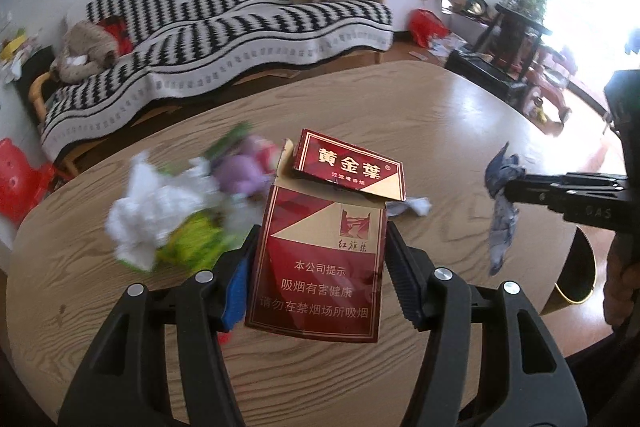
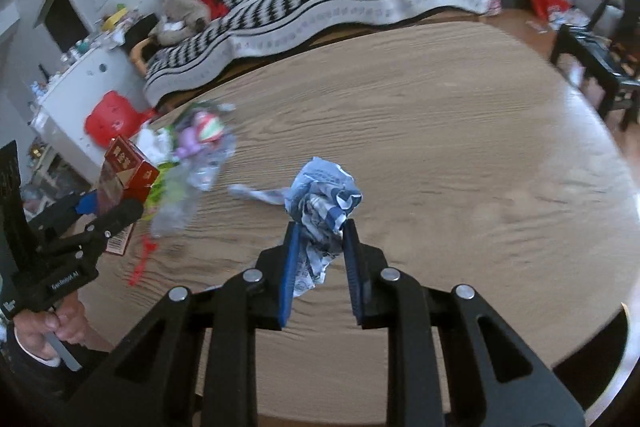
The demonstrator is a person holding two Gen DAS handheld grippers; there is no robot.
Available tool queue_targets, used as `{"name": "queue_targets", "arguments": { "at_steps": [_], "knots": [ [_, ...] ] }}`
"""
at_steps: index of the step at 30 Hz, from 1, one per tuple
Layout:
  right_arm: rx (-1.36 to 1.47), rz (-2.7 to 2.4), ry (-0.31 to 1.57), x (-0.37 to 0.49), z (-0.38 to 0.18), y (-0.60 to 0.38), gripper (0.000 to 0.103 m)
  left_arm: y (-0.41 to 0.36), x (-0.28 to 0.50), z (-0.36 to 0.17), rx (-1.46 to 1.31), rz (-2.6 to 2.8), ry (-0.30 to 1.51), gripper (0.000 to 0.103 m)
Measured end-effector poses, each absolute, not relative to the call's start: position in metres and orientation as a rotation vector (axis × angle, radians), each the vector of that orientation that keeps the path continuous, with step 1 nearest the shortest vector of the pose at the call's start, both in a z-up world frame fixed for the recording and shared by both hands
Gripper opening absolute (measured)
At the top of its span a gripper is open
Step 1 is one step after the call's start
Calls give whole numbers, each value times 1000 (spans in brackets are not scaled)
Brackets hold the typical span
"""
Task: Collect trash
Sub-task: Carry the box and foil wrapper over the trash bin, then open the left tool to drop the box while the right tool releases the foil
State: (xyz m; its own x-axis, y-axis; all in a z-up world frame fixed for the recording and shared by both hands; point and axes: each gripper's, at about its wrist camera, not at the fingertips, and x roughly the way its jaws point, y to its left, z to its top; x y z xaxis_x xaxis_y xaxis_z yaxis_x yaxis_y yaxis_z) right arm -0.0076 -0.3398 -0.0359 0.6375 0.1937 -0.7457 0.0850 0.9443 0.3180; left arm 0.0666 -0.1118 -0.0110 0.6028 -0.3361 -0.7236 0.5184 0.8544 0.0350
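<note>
wooden bench [image 1: 360, 99] littered; left gripper [image 1: 320, 259] fingers clamped on cigarette box [image 1: 324, 251], right gripper [image 2: 320, 247] fingers pinching crumpled wrapper [image 2: 324, 203]; loose wrapper may slip, open box lid may snag

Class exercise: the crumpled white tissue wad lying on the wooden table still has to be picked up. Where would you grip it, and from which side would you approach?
Probably grip the crumpled white tissue wad across its raised middle, coming down from above on its bare-table side. It is soft and puffy, so pinching the bulk should hold; green and purple wrappers crowd its other side on the wooden table.
</note>
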Motion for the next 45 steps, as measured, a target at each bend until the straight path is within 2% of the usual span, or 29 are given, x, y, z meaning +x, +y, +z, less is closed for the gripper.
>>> {"name": "queue_targets", "arguments": {
  "at_steps": [12, 23, 27, 36, 45],
  "knots": [
    [370, -291, 806, -139, -45, -502, 23, -301, -7, -27, 313, -829, 781, 58],
    [530, -568, 894, -256, -111, -622, 23, -447, -100, -87, 382, -1139, 880, 58],
    [582, -611, 938, -277, -135, -646, 23, -479, -117, -107, 407, -1186, 914, 58],
    [613, -632, 955, -292, -144, -661, 23, -518, -123, -132, 442, -1226, 962, 49],
    [624, -630, 966, -291, -150, -668, 23, -527, -119, -143, 442, -1209, 993, 49]
  ]
}}
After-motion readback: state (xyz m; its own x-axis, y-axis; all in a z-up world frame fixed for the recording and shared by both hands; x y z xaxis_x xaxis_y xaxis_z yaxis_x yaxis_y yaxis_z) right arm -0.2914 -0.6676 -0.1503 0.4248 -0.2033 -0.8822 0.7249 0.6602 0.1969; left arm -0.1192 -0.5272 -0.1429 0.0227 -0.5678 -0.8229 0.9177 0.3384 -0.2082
